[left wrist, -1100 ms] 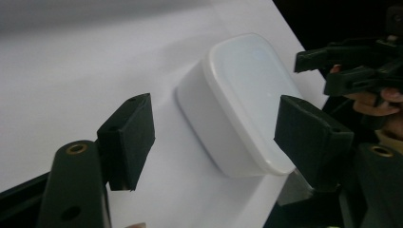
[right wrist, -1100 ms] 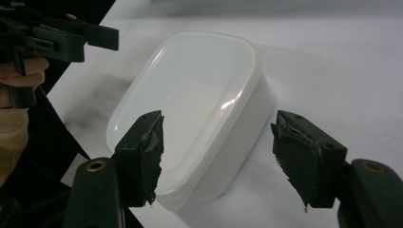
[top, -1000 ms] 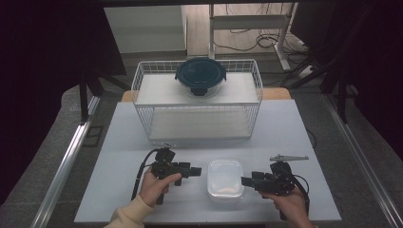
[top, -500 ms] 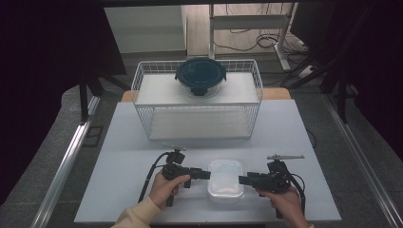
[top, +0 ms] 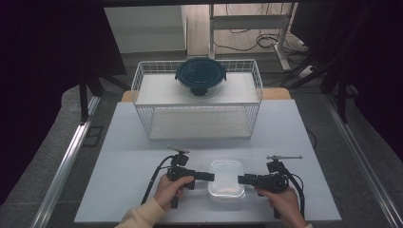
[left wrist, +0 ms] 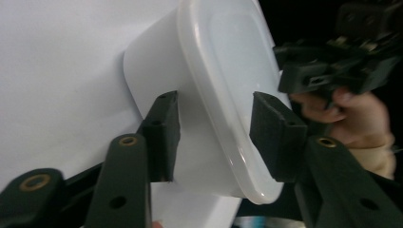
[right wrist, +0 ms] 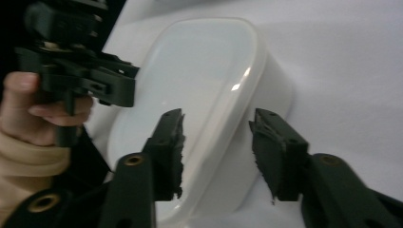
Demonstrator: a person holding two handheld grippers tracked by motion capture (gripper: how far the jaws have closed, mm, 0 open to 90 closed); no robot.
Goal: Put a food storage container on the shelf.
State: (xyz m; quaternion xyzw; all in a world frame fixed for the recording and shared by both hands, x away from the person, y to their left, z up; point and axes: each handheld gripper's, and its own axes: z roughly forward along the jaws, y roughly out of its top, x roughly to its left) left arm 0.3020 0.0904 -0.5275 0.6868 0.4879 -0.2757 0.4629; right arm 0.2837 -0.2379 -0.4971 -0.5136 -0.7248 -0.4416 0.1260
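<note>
A white lidded plastic container (top: 226, 178) (left wrist: 223, 71) (right wrist: 190, 80) stands near the table's front edge. My left gripper (top: 211, 176) (left wrist: 214, 97) reaches in from the container's left end. Its jaws have just been closing and straddle the container's rim, one beside the wall and one over the lid. I see no firm press. My right gripper (top: 240, 179) (right wrist: 217, 114) comes in from the right end. Its jaws have likewise been closing, one over the lid and one outside the wall with a small gap. A hand holds each gripper.
A white wire basket (top: 199, 105) stands at the back of the white table (top: 133, 152). A round dark-lidded container (top: 200, 76) sits at the basket's top. Cables trail from both grippers toward the front edge. Dark floor surrounds the table.
The left gripper has slid right and down to the container's left end. Both grippers' jaws have narrowed around the container's ends. The container has stayed in place.
</note>
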